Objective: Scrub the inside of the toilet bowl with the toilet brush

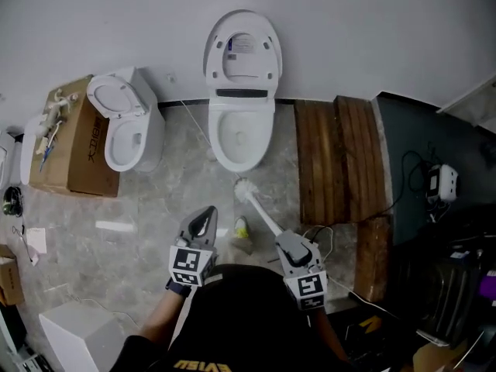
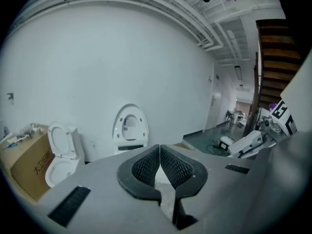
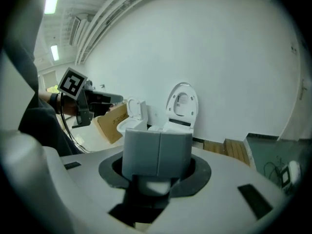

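Right hand-held gripper (image 1: 288,242) is clenched on the white handle of the toilet brush (image 1: 257,206). The handle slants away toward 11 o'clock. The brush's bristle head lies over the marbled floor (image 1: 178,200), just short of the front of the toilet and outside the toilet bowl (image 1: 240,139). That bowl stands at 12 o'clock against the white wall with its lid (image 1: 242,49) raised. Left hand-held gripper (image 1: 204,218) hangs at about 10 o'clock from the right one, well apart from the brush. Its ribbed jaws are pressed together at the tips with nothing between them. A smaller toilet (image 1: 128,126) sits at 10 o'clock beside a cardboard box (image 1: 74,142). Wooden planks (image 1: 341,157) lie at 2 o'clock.
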`<state>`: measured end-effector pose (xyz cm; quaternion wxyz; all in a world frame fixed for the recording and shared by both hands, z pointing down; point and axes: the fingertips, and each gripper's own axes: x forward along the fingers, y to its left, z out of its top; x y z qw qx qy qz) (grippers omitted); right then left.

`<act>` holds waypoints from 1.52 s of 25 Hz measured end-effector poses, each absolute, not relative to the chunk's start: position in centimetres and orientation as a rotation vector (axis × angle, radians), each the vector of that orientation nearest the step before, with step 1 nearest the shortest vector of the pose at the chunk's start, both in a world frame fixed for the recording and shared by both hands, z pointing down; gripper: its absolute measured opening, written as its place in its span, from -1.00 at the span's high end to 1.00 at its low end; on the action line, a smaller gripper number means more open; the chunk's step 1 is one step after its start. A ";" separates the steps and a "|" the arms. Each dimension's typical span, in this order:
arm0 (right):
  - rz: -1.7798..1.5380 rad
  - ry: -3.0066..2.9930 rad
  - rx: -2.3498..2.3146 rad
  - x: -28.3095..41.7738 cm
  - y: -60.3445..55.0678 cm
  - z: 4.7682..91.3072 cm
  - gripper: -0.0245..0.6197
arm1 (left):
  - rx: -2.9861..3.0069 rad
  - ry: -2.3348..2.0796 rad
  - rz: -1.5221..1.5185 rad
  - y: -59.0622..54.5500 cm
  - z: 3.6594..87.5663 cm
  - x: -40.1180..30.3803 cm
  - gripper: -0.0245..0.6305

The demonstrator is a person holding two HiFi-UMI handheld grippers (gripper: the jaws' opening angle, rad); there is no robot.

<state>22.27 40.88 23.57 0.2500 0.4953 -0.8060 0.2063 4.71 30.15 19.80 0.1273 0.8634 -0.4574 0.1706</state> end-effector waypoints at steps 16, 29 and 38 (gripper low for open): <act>0.257 -2.172 0.682 24.1 13.8 28.4 0.41 | 2.156 -1.673 0.616 12.7 25.0 1.4 0.87; 0.314 -2.073 0.350 28.8 -9.1 42.3 0.41 | 1.784 -1.966 0.607 3.7 31.9 2.7 0.87; 0.317 -1.959 0.127 21.1 -9.2 52.2 0.41 | 1.652 -2.042 0.567 7.2 43.5 0.0 0.87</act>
